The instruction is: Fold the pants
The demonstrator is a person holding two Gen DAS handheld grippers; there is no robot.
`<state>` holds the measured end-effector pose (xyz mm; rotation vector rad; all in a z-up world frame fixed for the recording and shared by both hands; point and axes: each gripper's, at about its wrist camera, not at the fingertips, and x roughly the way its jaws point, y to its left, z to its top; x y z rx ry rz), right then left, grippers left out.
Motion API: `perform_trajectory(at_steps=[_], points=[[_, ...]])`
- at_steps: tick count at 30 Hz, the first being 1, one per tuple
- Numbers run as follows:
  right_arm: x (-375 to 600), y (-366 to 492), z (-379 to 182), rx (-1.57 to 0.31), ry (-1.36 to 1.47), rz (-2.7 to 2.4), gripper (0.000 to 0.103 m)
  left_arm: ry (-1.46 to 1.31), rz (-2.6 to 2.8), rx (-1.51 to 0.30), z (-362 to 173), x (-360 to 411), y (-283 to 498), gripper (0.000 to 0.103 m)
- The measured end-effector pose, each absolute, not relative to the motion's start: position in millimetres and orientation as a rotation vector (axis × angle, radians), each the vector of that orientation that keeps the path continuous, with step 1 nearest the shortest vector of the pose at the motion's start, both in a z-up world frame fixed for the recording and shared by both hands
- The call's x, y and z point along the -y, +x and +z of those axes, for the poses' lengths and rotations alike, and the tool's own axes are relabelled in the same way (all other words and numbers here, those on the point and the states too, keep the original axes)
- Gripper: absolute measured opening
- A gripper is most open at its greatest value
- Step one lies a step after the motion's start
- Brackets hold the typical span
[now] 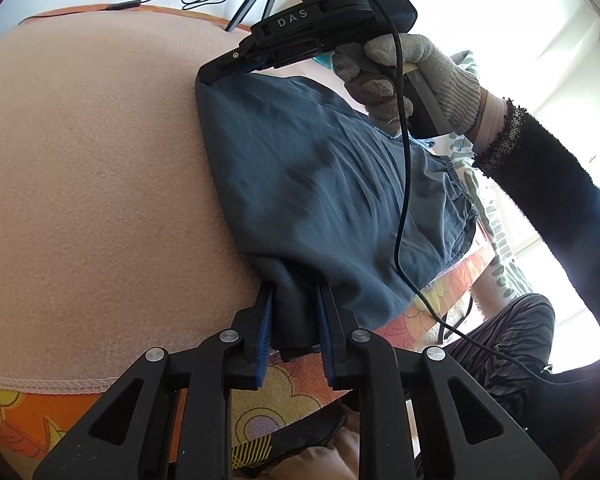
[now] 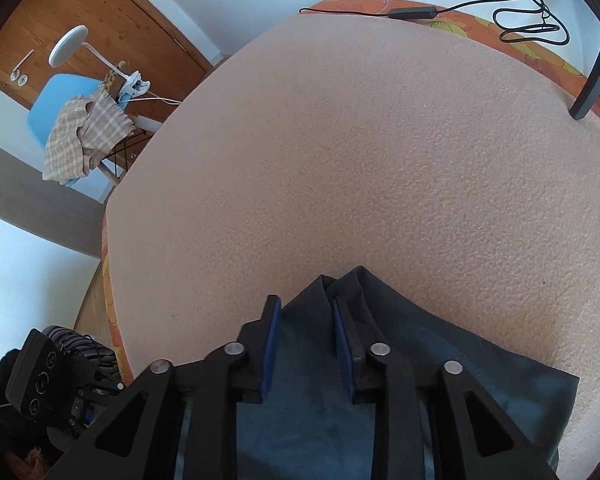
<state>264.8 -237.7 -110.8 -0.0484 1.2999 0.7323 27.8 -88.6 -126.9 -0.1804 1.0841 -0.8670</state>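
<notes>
Dark blue pants (image 1: 320, 176) lie folded on a pink blanket (image 1: 91, 160). At their near edge my left gripper (image 1: 294, 316) is shut on a bunch of the cloth, which fills the gap between the blue pads. My right gripper (image 1: 209, 76), held by a gloved hand (image 1: 412, 76), pinches the far corner of the pants down at the blanket. In the right wrist view that pointed corner of the pants (image 2: 440, 360) sits between the fingers of the right gripper (image 2: 308, 312), and both pads touch the cloth.
The pink blanket (image 2: 340, 140) spreads wide ahead and to the left over an orange patterned sheet (image 1: 275, 392). A black cable (image 2: 532, 20) and a tripod leg (image 2: 592, 88) are at the far edge. A blue chair (image 2: 87, 136) with checked cloth stands beyond the left edge.
</notes>
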Motion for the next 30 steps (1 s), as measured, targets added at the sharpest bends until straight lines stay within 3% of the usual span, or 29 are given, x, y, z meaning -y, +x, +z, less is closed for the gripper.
perform_trajectory(at_steps=[1,3,12,17,21,23,24,25,30], points=[[236.9,262.6,-108.9,-1.283,-0.069,0.714,0.002,-0.179,-0.864,-1.083,-126.8,88.8,27.2,0.013],[236.2,259.0,-102.6,-1.248,-0.082,0.701,0.000,-0.173,-0.864,-1.080,-126.9,88.8,24.4,0.009],[240.4,264.5,-96.6,-1.188,-0.122,0.602,0.000,-0.195,-0.858,-1.049,-121.7,77.0,15.3,0.004],[252.4,261.7,-85.8,-1.121,0.010,0.602,0.000,-0.206,-0.866,-0.989,-111.4,69.4,7.4,0.003],[250.4,265.2,-98.9,-1.179,-0.033,0.546,0.000,-0.246,-0.866,-1.039,-120.4,70.5,13.7,0.003],[253.5,266.9,-96.3,-1.181,-0.022,0.500,0.011,-0.252,-0.858,-1.035,-119.4,68.4,14.4,0.003],[256.4,265.4,-91.2,-1.161,-0.017,0.476,0.035,-0.246,-0.858,-1.025,-116.9,67.3,13.7,0.003],[259.5,262.1,-85.1,-1.139,-0.019,0.450,0.041,-0.247,-0.858,-1.014,-114.4,66.5,13.2,0.003],[261.1,240.3,-65.5,-1.216,0.033,0.428,0.044,-0.252,-0.867,-0.981,-104.4,67.4,11.5,0.003]])
